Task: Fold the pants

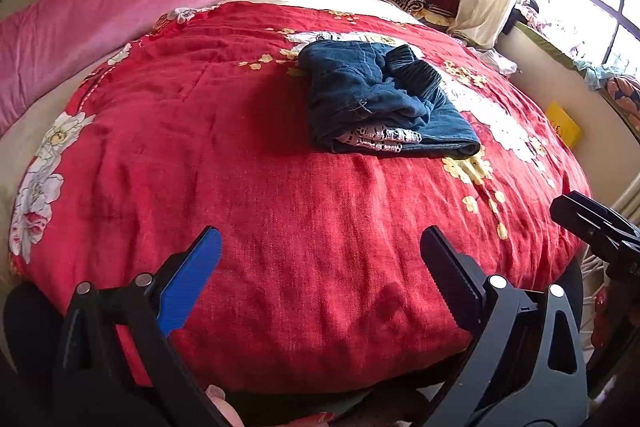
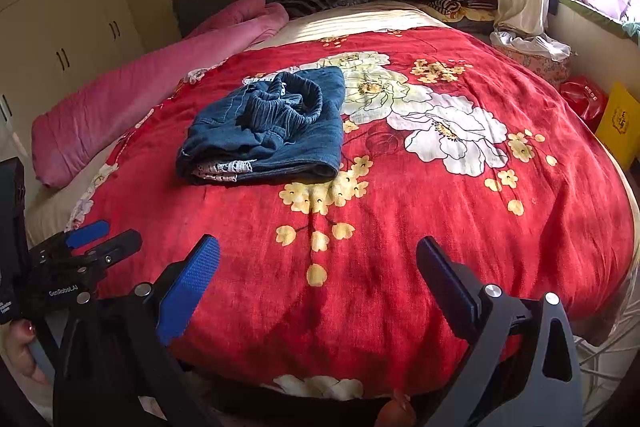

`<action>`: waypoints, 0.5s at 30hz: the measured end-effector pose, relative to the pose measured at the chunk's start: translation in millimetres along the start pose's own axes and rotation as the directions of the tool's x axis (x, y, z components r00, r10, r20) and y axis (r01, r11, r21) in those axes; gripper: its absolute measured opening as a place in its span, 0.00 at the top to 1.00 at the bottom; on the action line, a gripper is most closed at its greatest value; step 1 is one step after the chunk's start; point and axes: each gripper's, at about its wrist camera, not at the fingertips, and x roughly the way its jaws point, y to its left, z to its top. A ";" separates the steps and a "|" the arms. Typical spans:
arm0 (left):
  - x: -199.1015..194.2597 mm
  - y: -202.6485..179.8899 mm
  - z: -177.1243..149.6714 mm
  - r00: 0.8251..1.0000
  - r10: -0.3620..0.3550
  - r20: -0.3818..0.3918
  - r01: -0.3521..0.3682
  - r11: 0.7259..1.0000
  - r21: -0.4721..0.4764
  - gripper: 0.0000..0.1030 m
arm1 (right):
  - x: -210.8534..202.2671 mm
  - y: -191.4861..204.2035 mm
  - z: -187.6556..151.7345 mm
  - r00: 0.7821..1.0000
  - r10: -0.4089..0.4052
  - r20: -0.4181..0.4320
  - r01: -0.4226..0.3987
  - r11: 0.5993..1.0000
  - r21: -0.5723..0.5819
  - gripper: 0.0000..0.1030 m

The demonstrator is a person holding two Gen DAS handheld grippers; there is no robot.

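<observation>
Folded blue pants lie mid-frame on a red floral blanket, while the left gripper and right gripper, jaws apart, hover empty at bottom.

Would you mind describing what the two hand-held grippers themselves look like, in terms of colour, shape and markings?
Both look alike. The left hand-held gripper has a black frame of angular linkage arms with silver round pivot pins. One finger wears a textured blue pad; the other pad is dark and ribbed. The right hand-held gripper matches. Seen from the right wrist camera, the left one's body bears white "GenRoboLAI" lettering. No cables or sleeves show.
</observation>
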 end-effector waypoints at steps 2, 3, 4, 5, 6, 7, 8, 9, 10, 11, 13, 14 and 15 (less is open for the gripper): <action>-0.1 0.3 0.2 1.000 0.001 0.000 -0.001 1.000 -0.001 0.09 | -0.1 0.0 -0.3 1.000 0.000 0.000 0.000 1.000 0.001 0.05; -0.3 0.6 0.2 1.000 0.002 0.001 -0.002 1.000 -0.003 0.09 | -0.1 -0.1 -0.3 1.000 0.002 -0.001 -0.002 1.000 0.000 0.05; -0.6 0.8 0.2 1.000 0.002 0.001 -0.002 1.000 -0.004 0.09 | 0.0 0.0 -0.4 1.000 0.002 -0.001 -0.002 1.000 0.001 0.05; -0.8 0.7 0.1 1.000 0.002 0.002 -0.002 1.000 -0.004 0.09 | -0.2 -0.2 -0.5 1.000 0.001 -0.001 -0.001 1.000 0.000 0.05; -0.8 1.0 0.3 1.000 0.001 0.002 -0.001 1.000 -0.003 0.09 | -0.1 0.1 -0.4 1.000 0.001 0.000 -0.001 1.000 0.000 0.05; -0.8 0.9 0.2 1.000 0.002 0.001 -0.002 1.000 -0.003 0.09 | -0.3 -0.1 -0.5 1.000 0.001 0.000 -0.001 1.000 0.000 0.05; -0.8 0.9 0.3 1.000 0.004 0.001 -0.004 1.000 -0.002 0.09 | -0.2 0.1 -0.4 1.000 0.001 0.000 -0.001 1.000 0.000 0.05; -0.9 0.6 0.2 1.000 0.005 0.001 -0.005 1.000 0.000 0.09 | -0.1 0.2 -0.4 1.000 0.001 -0.001 -0.001 1.000 -0.001 0.05; -0.9 0.7 0.4 1.000 0.004 0.001 -0.004 1.000 -0.002 0.09 | -0.2 0.2 -0.4 1.000 0.002 0.000 -0.002 1.000 -0.002 0.05; -0.9 0.7 0.3 1.000 0.004 0.000 -0.004 1.000 -0.003 0.09 | -0.2 0.2 -0.5 1.000 0.000 0.000 0.000 1.000 -0.003 0.05; -1.0 0.8 0.3 1.000 0.004 0.001 -0.004 1.000 -0.002 0.09 | 0.0 0.3 -0.2 1.000 0.000 -0.001 0.000 1.000 -0.002 0.05; -1.1 0.9 0.3 1.000 0.005 0.001 -0.005 1.000 -0.003 0.09 | -0.2 -0.1 -0.3 1.000 0.000 -0.001 0.000 1.000 -0.001 0.05; -1.4 1.1 0.3 1.000 0.004 0.001 -0.004 1.000 -0.004 0.09 | -0.1 0.4 -0.1 1.000 0.000 -0.002 0.000 1.000 -0.001 0.05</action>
